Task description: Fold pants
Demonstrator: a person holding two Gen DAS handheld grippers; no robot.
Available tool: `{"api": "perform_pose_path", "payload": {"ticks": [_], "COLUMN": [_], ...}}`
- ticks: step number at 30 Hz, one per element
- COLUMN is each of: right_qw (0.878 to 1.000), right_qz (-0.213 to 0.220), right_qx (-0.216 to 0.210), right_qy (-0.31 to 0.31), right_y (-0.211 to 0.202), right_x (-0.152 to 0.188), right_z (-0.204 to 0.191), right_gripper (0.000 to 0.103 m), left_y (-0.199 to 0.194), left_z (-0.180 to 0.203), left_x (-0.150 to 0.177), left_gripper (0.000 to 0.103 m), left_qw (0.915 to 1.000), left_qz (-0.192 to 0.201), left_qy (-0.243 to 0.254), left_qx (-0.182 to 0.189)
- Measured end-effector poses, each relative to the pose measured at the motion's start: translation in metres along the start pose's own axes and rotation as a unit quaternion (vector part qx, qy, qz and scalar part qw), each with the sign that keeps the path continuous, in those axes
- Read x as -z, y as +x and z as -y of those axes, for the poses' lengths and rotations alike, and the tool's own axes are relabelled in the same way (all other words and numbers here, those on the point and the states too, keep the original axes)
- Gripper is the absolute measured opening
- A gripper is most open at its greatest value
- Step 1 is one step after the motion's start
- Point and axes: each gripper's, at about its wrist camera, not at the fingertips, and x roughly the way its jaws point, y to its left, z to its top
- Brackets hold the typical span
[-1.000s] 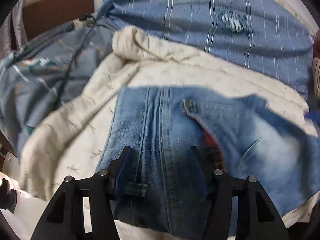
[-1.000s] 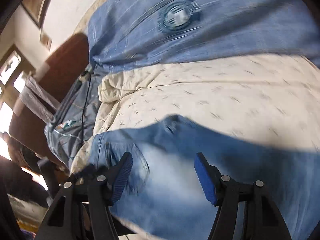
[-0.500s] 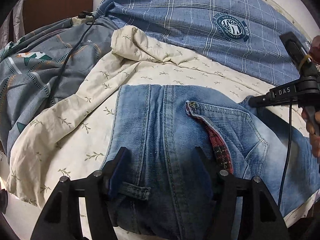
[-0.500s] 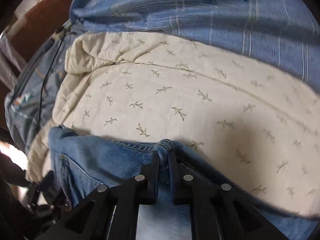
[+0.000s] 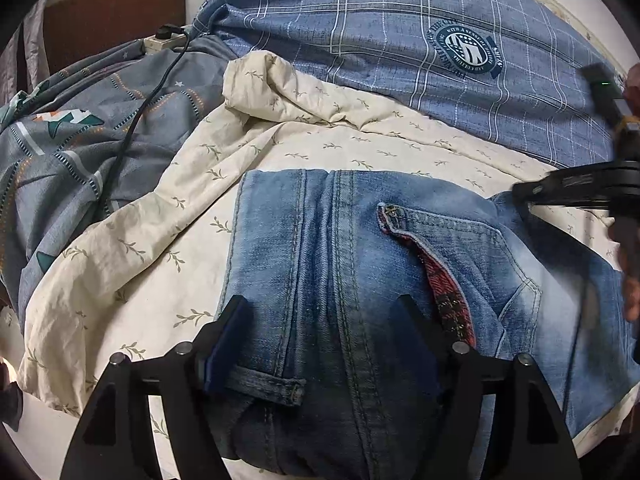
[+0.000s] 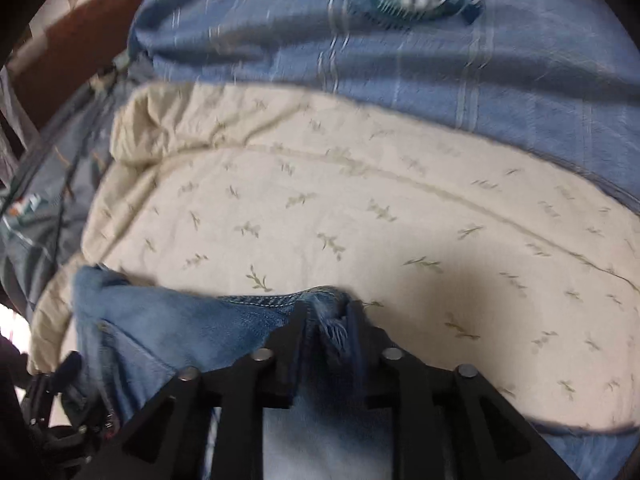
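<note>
Pinching a bunched edge of the jeans, the right gripper now has its jaws drawn together on denim, with frayed threads showing in the narrow gap between them. A second ago those same jaws stood wide apart over the cloth; half a second ago they had already closed on the edge, and since then the held fold has risen slightly and the view has blurred, which suggests the hand is moving. In my judgement the grasp is made and the carry of this edge is beginning.

The left gripper has not changed: its jaws are spread wide, straddling the waistband end of the jeans, with a belt loop just inside the left jaw and the red-lined pocket opening just inside the right one. Whether the pads press on the cloth or only hover over it I cannot tell.

The jeans lie already doubled on the cream leaf-print sheet of the bed, which spreads ahead of both pairs of jaws, with the blue checked pillow beyond. From the left view, the right gripper sits far off to the right of the jaws, at the garment's other end. The next fold probably brings that end toward the waistband; the thin pinch could slip if pulled fast.
</note>
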Motion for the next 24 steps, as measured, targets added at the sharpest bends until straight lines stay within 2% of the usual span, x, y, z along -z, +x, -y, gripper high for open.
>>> {"api": "perform_pose_path", "payload": {"ticks": [1,2,4,7,9,11,12,13,14,16,19,22,24], "right_qw": [1.0,0.999,0.997,0.996,0.997,0.996,0.996,0.996,0.995,0.994,0.993,0.99,0.988], "right_qz": [0.013,0.028,0.062,0.063,0.022,-0.027,-0.027,-0.005,-0.006,0.005,0.029,0.011,-0.027], "right_qx": [0.001,-0.003,-0.025,-0.057,-0.077,-0.069,-0.07,-0.071,-0.078,-0.092,-0.101,-0.117,-0.113], "right_qy": [0.007,0.015,0.03,0.019,0.022,0.039,0.05,0.055,0.061,0.056,0.046,0.084,0.104], "right_y": [-0.011,-0.024,-0.05,-0.059,-0.036,0.001,0.006,0.001,-0.006,-0.019,-0.044,-0.037,-0.01], "right_x": [0.003,0.007,0.018,0.037,0.046,0.052,0.053,0.051,0.049,0.049,0.062,0.077,0.082], "right_z": [0.002,0.005,0.007,0.0,0.0,0.007,0.011,0.011,0.008,0.003,-0.003,0.01,0.02], "right_gripper": [0.04,0.056,0.062,0.064,0.064,0.065,0.064,0.064,0.064,0.064,0.065,0.065,0.065], "left_y": [-0.001,-0.003,-0.01,-0.028,-0.029,-0.009,-0.001,0.005,0.005,0.002,-0.013,-0.028,-0.018], "left_z": [0.0,0.0,0.0,-0.003,-0.001,0.006,0.009,0.009,0.007,0.005,0.004,0.002,0.005], "left_x": [0.0,-0.001,-0.004,-0.008,-0.008,-0.003,-0.001,0.002,0.002,-0.003,-0.006,-0.006,-0.006], "left_gripper": [0.077,0.077,0.076,0.076,0.077,0.077,0.078,0.08,0.084,0.084,0.084,0.084,0.084], "left_qw": [1.0,1.0,1.0,0.9995,0.9995,0.9999,0.9995,0.9993,0.9996,0.9996,0.9999,0.9999,0.9999], "left_qz": [-0.001,-0.001,-0.002,0.012,0.014,-0.015,-0.03,-0.03,-0.022,-0.027,-0.01,0.013,-0.006], "left_qy": [-0.002,-0.003,-0.004,-0.015,-0.017,0.004,0.014,0.02,0.015,0.01,0.01,0.002,0.01], "left_qx": [0.0,0.0,0.001,0.025,0.022,0.005,-0.001,-0.006,-0.007,-0.007,-0.007,-0.002,-0.007]}}
